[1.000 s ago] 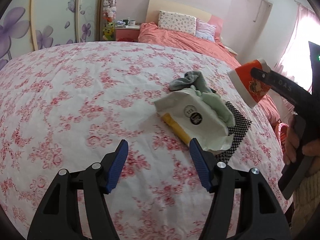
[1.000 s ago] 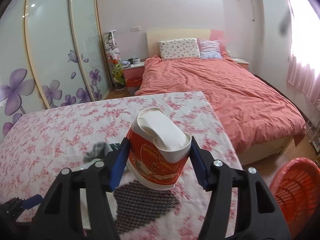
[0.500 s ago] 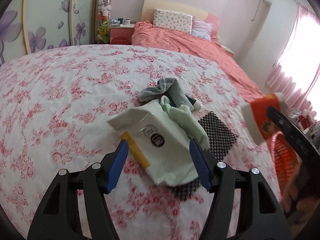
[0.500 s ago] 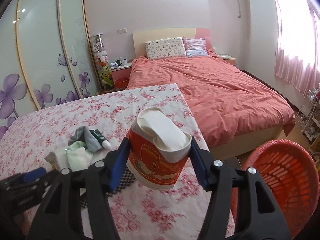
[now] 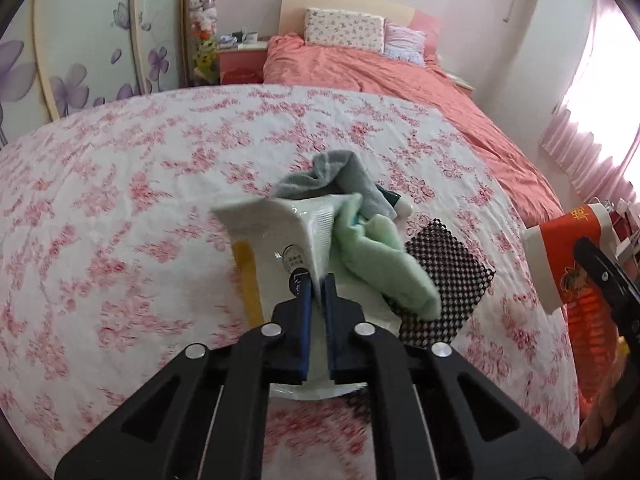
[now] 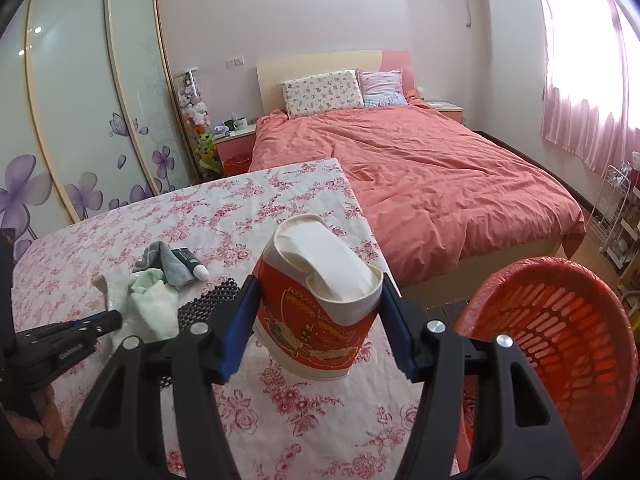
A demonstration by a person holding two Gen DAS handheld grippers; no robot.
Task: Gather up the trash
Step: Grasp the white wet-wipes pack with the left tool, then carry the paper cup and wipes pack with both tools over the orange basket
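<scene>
A white plastic packet (image 5: 280, 224) with a yellow strip lies on the flowered cloth, under a pale green cloth (image 5: 380, 256) and a grey sock (image 5: 332, 180). My left gripper (image 5: 316, 280) is closing its jaws, and the blue pads pinch the packet's bunched middle. A crushed red and white paper cup (image 6: 320, 308) is squeezed between the pads of my right gripper (image 6: 318, 284). It hangs above the table's right edge, left of a red plastic basket (image 6: 560, 320) on the floor. In the left wrist view the cup (image 5: 560, 248) shows at the right.
A black mesh mat (image 5: 444, 276) lies under the pile, and a small dark tube with a white cap (image 6: 192, 264) lies beside the sock. Beyond the table stands a bed with a salmon cover (image 6: 420, 176). A wardrobe (image 6: 80, 120) lines the left wall.
My left gripper moved in over the packet and shut on it, bunching it up. My right gripper carried the cup rightward, and more of the red basket came into its view.
</scene>
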